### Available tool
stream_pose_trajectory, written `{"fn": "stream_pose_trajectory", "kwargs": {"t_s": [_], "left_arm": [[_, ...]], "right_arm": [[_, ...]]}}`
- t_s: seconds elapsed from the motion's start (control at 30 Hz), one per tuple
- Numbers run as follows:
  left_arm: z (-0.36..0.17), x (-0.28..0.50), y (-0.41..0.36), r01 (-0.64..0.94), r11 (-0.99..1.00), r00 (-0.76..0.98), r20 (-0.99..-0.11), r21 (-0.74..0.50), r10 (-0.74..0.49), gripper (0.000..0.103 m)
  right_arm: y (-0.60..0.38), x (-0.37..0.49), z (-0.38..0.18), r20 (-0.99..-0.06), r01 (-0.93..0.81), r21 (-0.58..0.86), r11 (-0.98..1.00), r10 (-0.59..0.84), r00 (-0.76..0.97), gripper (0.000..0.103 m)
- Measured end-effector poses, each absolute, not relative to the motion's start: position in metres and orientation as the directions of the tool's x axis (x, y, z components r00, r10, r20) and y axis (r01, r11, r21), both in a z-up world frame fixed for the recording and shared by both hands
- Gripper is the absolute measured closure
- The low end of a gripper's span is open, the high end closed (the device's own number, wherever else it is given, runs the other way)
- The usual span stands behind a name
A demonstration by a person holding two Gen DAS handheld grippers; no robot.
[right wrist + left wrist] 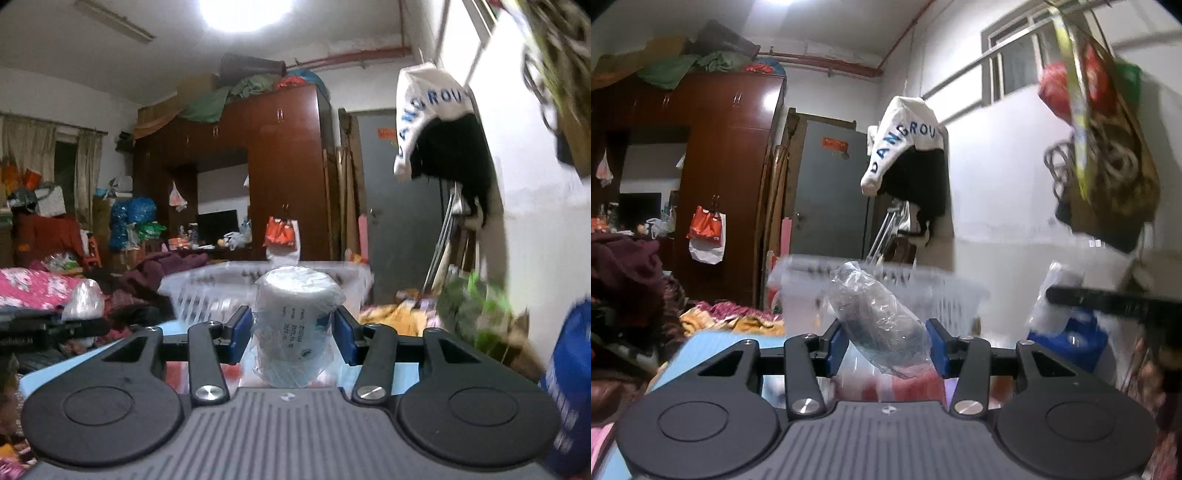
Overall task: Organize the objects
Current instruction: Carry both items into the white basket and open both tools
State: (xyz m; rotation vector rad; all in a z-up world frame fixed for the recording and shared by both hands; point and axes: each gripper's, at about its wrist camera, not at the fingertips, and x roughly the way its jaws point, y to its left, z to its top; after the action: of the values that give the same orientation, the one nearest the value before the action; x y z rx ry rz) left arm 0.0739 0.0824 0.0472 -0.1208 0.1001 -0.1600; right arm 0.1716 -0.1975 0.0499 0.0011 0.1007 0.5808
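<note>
My left gripper (888, 341) is shut on a dark roll wrapped in clear plastic (877, 319), which tilts up to the left between the blue pads. A clear slatted plastic basket (945, 295) stands just beyond it. My right gripper (293, 334) is shut on a white cylinder wrapped in clear plastic (295, 325), held upright, with printed text on its side. The same basket (207, 291) stands behind it in the right wrist view. The right gripper's black finger shows at the right edge of the left wrist view (1108, 299).
A pale blue surface (713, 343) lies below the grippers. Piled clothes and blankets (44, 291) lie to the left. A blue bag (569, 387) is close on the right. A bag of items (1108, 147) and a white shirt (905, 140) hang by the wall.
</note>
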Motion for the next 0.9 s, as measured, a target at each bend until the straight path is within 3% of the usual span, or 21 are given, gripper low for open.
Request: {"fn": "stream_pose_trajectory", "kwargs": {"t_s": [0.2, 0.3, 0.53, 0.57, 0.6, 0.63, 0.67, 0.77, 0.9], "left_arm": [[0.103, 0.157, 0.082, 0.133, 0.976, 0.977, -0.144, -0.175, -0.159, 0.053], [0.118, 0.192, 0.072, 0.093, 0.988, 0.977, -0.180, -0.127, -0.115, 0.053], [0.102, 0.240, 0.061, 0.047, 0.993, 0.951, -0.299, -0.108, -0.078, 0.053], [0.098, 0.245, 0.061, 0.042, 0.994, 0.946, -0.317, -0.100, -0.072, 0.052], [0.095, 0.248, 0.060, 0.026, 0.996, 0.944, -0.327, -0.080, -0.051, 0.046], [0.092, 0.252, 0.058, -0.002, 0.999, 0.941, -0.338, -0.042, -0.012, 0.031], [0.090, 0.253, 0.057, -0.034, 0.999, 0.939, -0.343, -0.003, 0.031, 0.025], [0.087, 0.239, 0.059, -0.051, 0.998, 0.944, -0.323, 0.036, 0.060, 0.023], [0.083, 0.183, 0.074, 0.032, 0.998, 0.956, -0.289, -0.054, -0.047, 0.019]], "right_arm": [[-0.159, 0.222, 0.079, -0.066, -0.573, -0.007, 0.820, 0.571, 0.818, 0.052], [-0.138, 0.254, 0.080, -0.105, -0.519, -0.064, 0.853, 0.511, 0.853, 0.052], [-0.126, 0.280, 0.073, -0.175, -0.521, -0.083, 0.850, 0.502, 0.847, 0.052], [-0.126, 0.280, 0.072, -0.182, -0.520, -0.085, 0.850, 0.500, 0.846, 0.050], [-0.126, 0.280, 0.072, -0.191, -0.521, -0.083, 0.849, 0.500, 0.845, 0.038], [-0.127, 0.279, 0.071, -0.203, -0.524, -0.073, 0.849, 0.501, 0.841, 0.026], [-0.129, 0.278, 0.070, -0.209, -0.513, -0.059, 0.857, 0.492, 0.845, 0.004], [-0.141, 0.261, 0.072, -0.189, -0.481, -0.041, 0.876, 0.466, 0.864, 0.000], [-0.177, 0.216, 0.054, -0.175, -0.523, 0.073, 0.849, 0.527, 0.832, 0.000]]}}
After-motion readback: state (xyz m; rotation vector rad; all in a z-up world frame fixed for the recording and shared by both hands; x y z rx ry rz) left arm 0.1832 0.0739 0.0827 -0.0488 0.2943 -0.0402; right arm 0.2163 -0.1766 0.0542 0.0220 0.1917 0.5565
